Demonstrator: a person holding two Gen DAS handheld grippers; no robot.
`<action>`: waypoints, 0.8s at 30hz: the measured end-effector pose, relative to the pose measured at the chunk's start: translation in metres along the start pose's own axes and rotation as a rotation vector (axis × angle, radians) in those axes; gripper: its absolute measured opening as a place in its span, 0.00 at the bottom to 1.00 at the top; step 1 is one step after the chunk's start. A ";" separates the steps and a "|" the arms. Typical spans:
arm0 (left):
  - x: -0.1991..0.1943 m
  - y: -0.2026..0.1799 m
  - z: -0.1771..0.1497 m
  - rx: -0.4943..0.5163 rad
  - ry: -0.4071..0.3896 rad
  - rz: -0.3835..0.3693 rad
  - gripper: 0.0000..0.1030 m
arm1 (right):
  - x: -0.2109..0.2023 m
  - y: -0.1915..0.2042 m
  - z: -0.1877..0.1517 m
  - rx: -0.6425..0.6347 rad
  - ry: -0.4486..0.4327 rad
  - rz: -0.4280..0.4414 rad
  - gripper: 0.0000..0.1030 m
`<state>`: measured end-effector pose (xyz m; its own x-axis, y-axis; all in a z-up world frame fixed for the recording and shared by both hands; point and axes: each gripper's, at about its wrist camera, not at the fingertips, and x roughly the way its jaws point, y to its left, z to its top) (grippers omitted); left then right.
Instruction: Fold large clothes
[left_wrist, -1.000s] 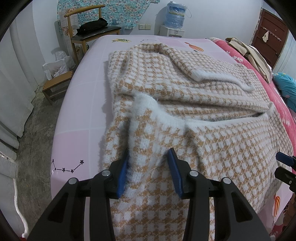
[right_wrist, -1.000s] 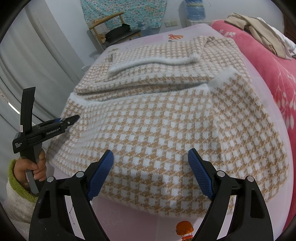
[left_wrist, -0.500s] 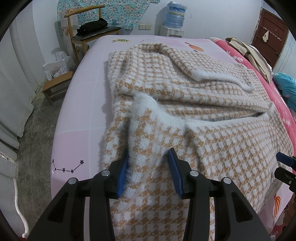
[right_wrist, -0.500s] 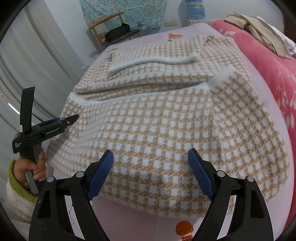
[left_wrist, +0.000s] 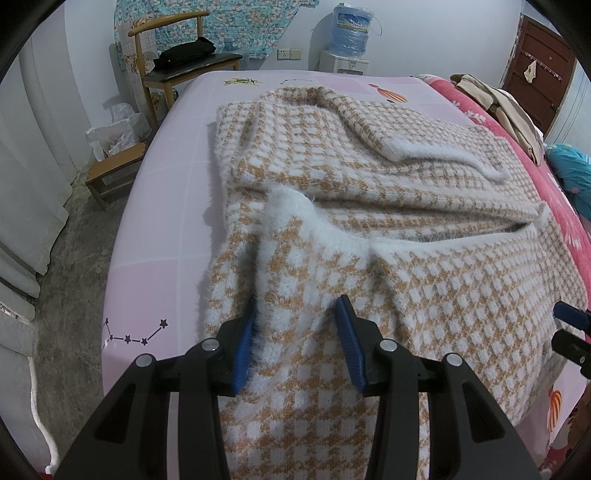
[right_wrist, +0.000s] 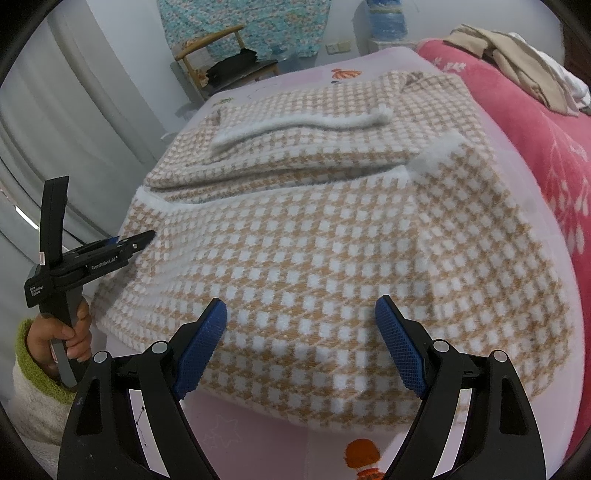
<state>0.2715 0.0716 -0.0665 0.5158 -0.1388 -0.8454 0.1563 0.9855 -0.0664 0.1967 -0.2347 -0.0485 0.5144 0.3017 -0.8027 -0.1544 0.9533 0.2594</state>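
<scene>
Sweater (left_wrist: 369, 206), a fuzzy tan-and-white checked knit, lay spread over the pink bed sheet (left_wrist: 155, 229), with its near hem folded back toward the middle so that the white fluffy edge ran across the garment ahead of both tools. From the left gripper (left_wrist: 299, 332), a bunched fold of this knit rose up between the two blue pads (left_wrist: 245, 347); the jaws stood partly closed with the fabric filling the gap and both pads pressing against it, so the tool had hold of the near left edge. In the right wrist view the same tool (right_wrist: 122, 243) showed off to the left, gripped by a hand (right_wrist: 62, 336) in a green-cuffed sleeve, its tip at the sweater's left side. The right gripper (right_wrist: 301, 343) hovered over the near edge of the garment with its jaws spread wide; the checked fabric lay beneath and beyond the pads, and nothing was held between them. Ahead and to the right of it lay a red blanket (right_wrist: 546, 122). Far ahead to the left stood a wooden chair (left_wrist: 177, 62).
</scene>
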 end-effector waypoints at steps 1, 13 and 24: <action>0.000 -0.001 0.000 0.000 0.000 0.001 0.40 | -0.003 -0.004 -0.001 0.000 -0.005 -0.007 0.77; -0.001 -0.004 -0.002 0.020 -0.010 0.046 0.43 | -0.058 -0.106 0.026 0.150 -0.116 -0.095 0.74; -0.001 -0.005 -0.003 0.035 -0.019 0.073 0.44 | -0.012 -0.131 0.071 0.148 -0.044 -0.029 0.53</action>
<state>0.2678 0.0675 -0.0666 0.5428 -0.0689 -0.8370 0.1472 0.9890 0.0141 0.2702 -0.3636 -0.0350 0.5537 0.2706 -0.7875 -0.0150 0.9488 0.3155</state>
